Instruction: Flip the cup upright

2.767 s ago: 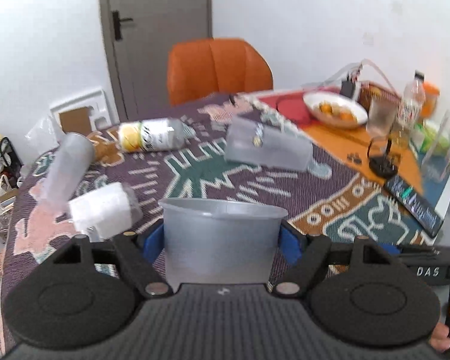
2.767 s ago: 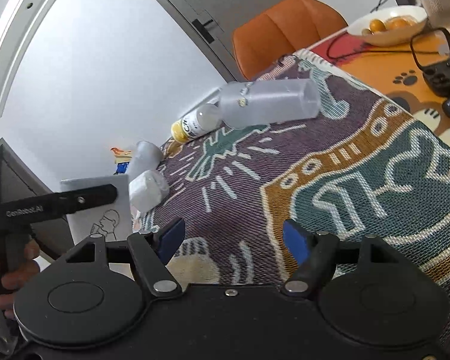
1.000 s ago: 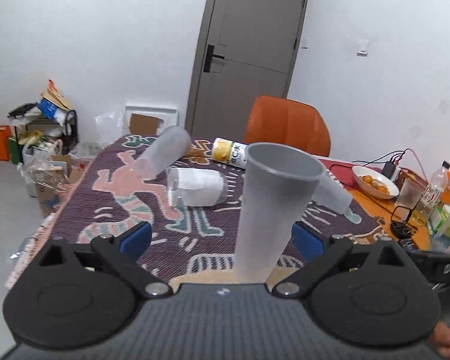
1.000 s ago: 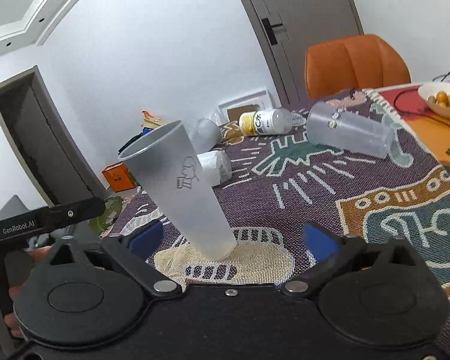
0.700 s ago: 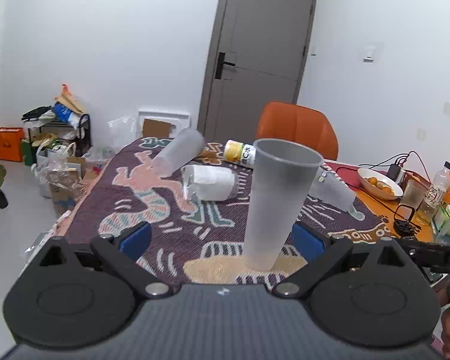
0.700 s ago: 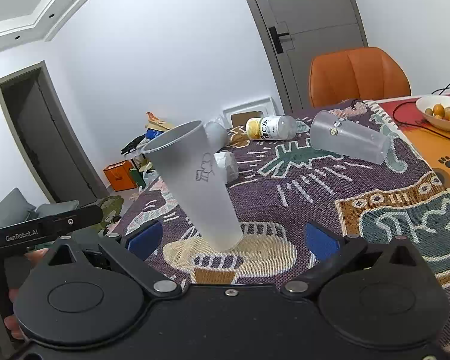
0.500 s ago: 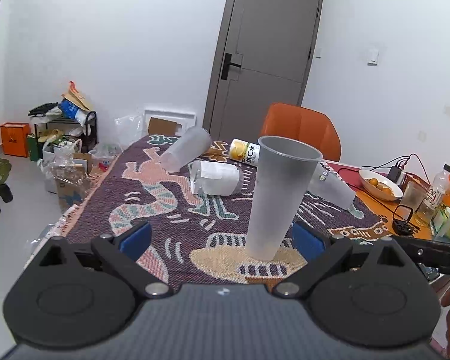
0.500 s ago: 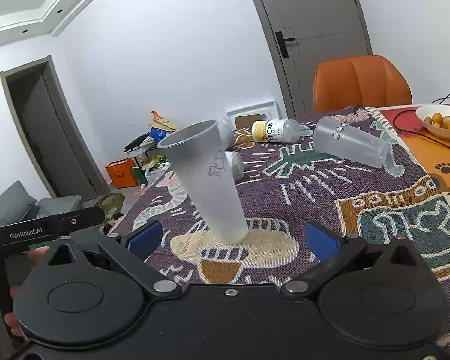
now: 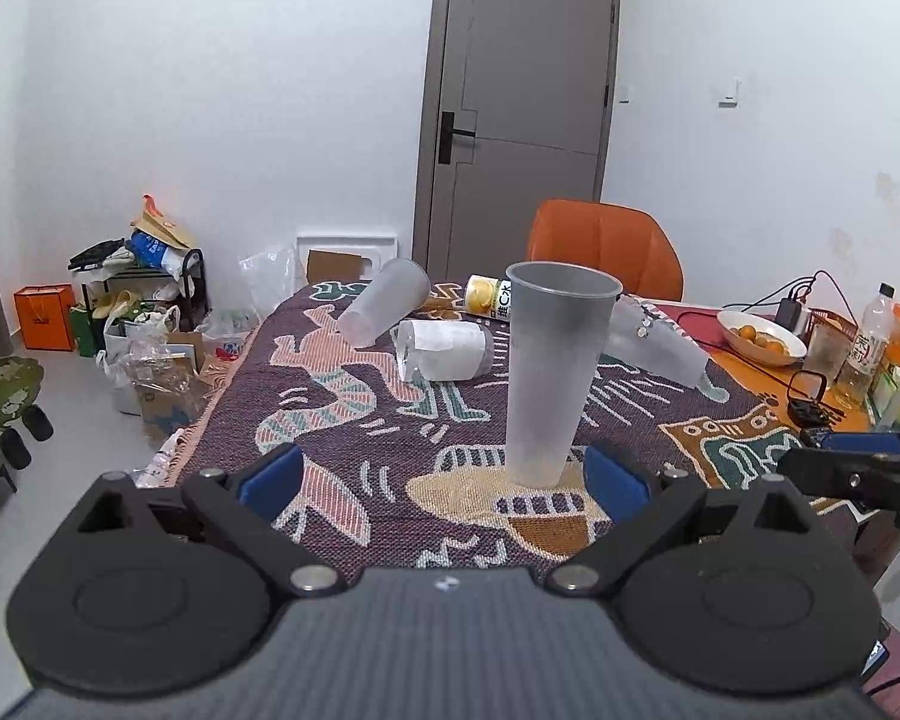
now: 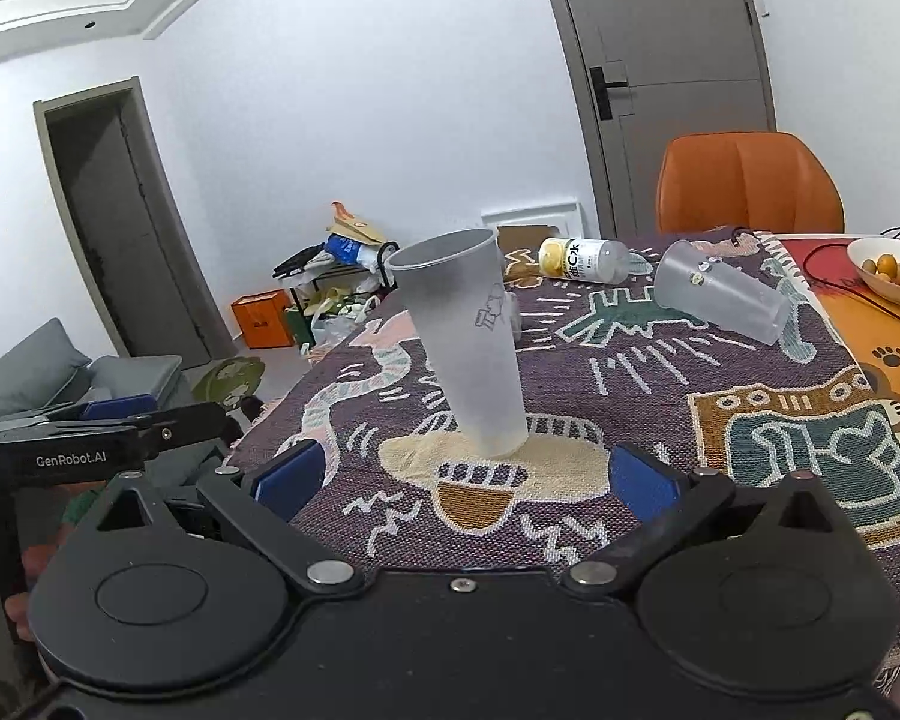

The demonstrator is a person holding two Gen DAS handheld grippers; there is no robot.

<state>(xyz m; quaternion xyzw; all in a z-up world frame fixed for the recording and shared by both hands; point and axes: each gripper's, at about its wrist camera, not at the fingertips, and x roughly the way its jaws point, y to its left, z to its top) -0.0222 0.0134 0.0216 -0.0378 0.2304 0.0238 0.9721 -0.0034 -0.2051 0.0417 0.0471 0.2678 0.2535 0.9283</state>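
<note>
A tall frosted plastic cup (image 9: 549,372) stands upright, mouth up, on the patterned tablecloth (image 9: 342,420); it also shows in the right wrist view (image 10: 468,354). My left gripper (image 9: 444,474) is open and empty, its blue pads apart, just short of the cup. My right gripper (image 10: 459,477) is open and empty, also short of the cup. Each gripper shows at the edge of the other's view.
Other frosted cups lie on their sides at the back (image 9: 384,309) (image 9: 654,342) (image 10: 720,291), with a roll of tissue (image 9: 441,348) and a yellow-labelled bottle (image 10: 582,261). An orange chair (image 9: 606,249), a fruit bowl (image 9: 762,336) and bottles (image 9: 867,348) stand at the right.
The left gripper, earlier shut on the cup, has let it go standing upright and drawn back. The right gripper has also drawn back. The cup stays in place.
</note>
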